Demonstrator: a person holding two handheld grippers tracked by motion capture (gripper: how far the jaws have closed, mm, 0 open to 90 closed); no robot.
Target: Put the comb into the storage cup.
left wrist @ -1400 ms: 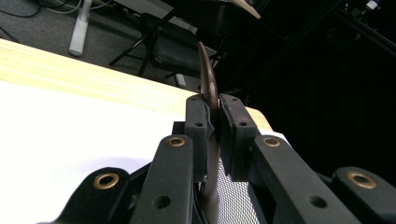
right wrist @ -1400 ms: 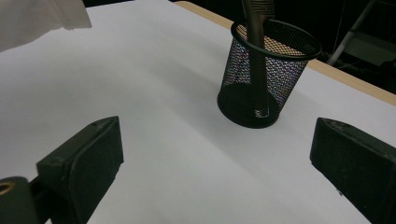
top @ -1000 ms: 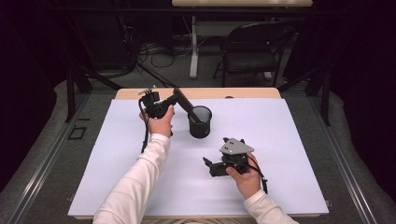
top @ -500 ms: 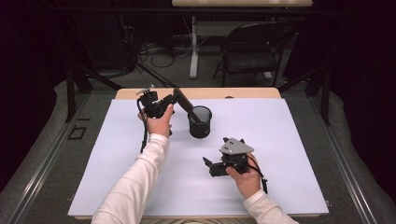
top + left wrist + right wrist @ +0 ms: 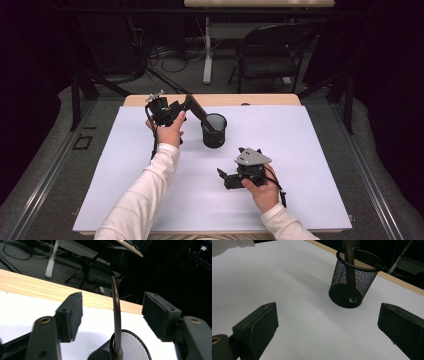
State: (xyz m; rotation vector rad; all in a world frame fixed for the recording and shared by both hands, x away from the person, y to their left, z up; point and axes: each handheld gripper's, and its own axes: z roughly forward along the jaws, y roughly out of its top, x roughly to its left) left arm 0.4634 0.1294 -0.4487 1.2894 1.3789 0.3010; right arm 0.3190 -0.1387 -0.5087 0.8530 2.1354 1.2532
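White-covered wooden table (image 5: 300,165), black wire-mesh cup (image 5: 214,131) mid-table, long dark stiff comb-like stick (image 5: 116,315) standing inside, leaning. Looks light, rigid; grab top end. Left gripper (image 5: 112,312) jaws just spread, stick loose between. Right gripper (image 5: 327,327) gaping, holding nothing.

The counter (image 5: 260,99) has a light wooden top, and a large white sheet (image 5: 300,150) covers almost all of it; only a narrow strip of wood shows along the far edge. One black mesh cup (image 5: 214,131) stands upright on the sheet, near the middle of the far edge and a little to the left. A dark long stick (image 5: 199,111) stands in the cup and leans toward the far left corner.
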